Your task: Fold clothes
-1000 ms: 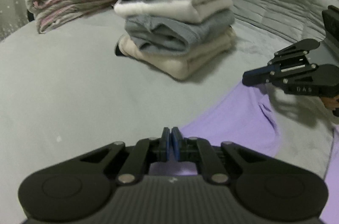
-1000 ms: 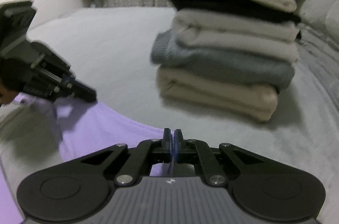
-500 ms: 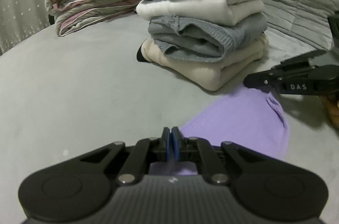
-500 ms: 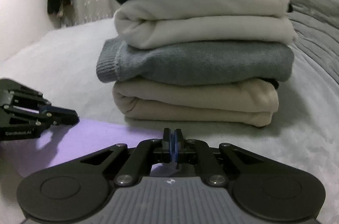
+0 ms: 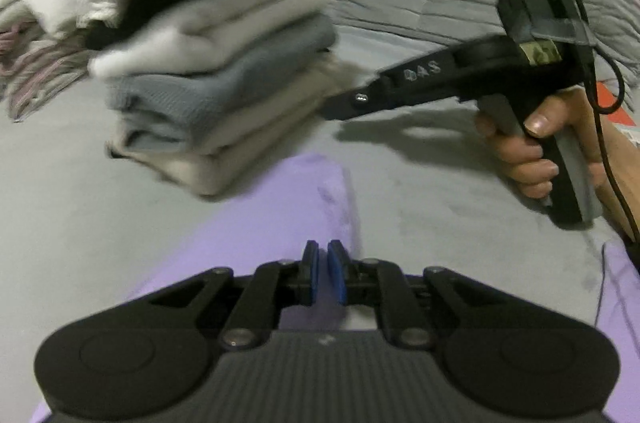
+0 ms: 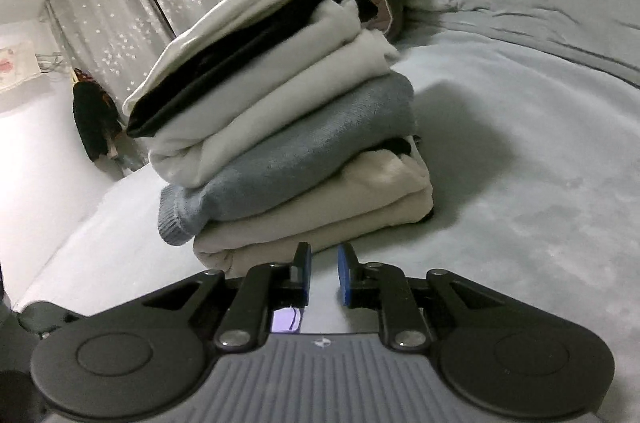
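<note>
Lilac garment (image 5: 276, 219) lies spread on the grey bedspread (image 5: 420, 191) beside your stack of folded clothes (image 6: 288, 143). Left gripper (image 5: 323, 273) stands slightly parted, right gripper (image 6: 323, 273) wider; both empty. Folding stage is indeterminate.

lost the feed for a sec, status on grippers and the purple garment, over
Left gripper slightly open over purple garment, not clamped. Right gripper open, empty, pointing at folded stack. Garment flat on grey bedcover, stack close ahead.

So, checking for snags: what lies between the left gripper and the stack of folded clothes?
Only the lilac garment and bare grey bedspread, in the left wrist view.
</note>
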Available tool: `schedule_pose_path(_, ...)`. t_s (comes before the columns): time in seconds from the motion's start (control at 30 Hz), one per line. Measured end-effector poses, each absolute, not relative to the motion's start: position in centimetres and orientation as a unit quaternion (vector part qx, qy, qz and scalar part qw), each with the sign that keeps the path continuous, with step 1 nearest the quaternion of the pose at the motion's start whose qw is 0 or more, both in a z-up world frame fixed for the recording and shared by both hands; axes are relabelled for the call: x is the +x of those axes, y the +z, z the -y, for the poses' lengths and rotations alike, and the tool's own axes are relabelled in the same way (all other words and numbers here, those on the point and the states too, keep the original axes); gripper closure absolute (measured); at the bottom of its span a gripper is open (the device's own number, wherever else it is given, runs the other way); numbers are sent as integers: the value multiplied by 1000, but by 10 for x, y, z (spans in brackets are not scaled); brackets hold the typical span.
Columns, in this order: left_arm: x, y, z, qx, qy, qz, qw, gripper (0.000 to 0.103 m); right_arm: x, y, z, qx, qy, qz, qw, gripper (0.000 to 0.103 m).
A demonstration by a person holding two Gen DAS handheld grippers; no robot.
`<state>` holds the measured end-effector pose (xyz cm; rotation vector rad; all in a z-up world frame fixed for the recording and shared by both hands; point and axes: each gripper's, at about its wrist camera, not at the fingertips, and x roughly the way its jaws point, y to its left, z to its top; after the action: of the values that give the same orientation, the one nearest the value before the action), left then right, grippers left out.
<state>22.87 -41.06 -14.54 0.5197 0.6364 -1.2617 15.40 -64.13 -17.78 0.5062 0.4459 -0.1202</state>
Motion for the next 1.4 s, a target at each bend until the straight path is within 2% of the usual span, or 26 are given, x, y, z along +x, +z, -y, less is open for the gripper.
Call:
schedule_pose_path(0.17, 219, -150, 434, 198, -604, -303, 710, 94, 158, -175, 644, 247, -53, -219, 943, 87)
schedule_pose_path(0.2, 215, -150, 438, 190, -613, -305, 703, 92, 159, -176, 645, 249, -54, -221, 941, 86)
schedule_pose_path(0.23, 212, -151, 442, 184, -623, -307, 695, 84, 159, -177, 647, 251, -55, -223, 940, 86)
schedule_pose_path(0.37, 194, -146, 440, 170, -658, -305, 668, 82, 162, -180, 646, 248, -54, -233, 939, 83)
schedule_pose_path(0.43, 186, -141, 430, 165, -659, -300, 669, 80, 163, -181, 645, 245, -52, -238, 938, 77)
schedule_pose_path(0.57, 179, -131, 398, 155, -644, -300, 687, 67, 166, -184, 642, 239, -50, -247, 938, 72)
schedule_pose_path(0.67, 178, -124, 368, 151, -620, -302, 708, 62, 167, -185, 640, 236, -52, -252, 937, 72)
schedule_pose_path(1.13, 212, -119, 188, 181, -443, -326, 815, 56, 165, -168, 615, 231, -71, -291, 926, 68)
schedule_pose_path(1.4, 225, -123, 162, 194, -406, -318, 835, 57, 175, -149, 555, 155, -84, -336, 925, 69)
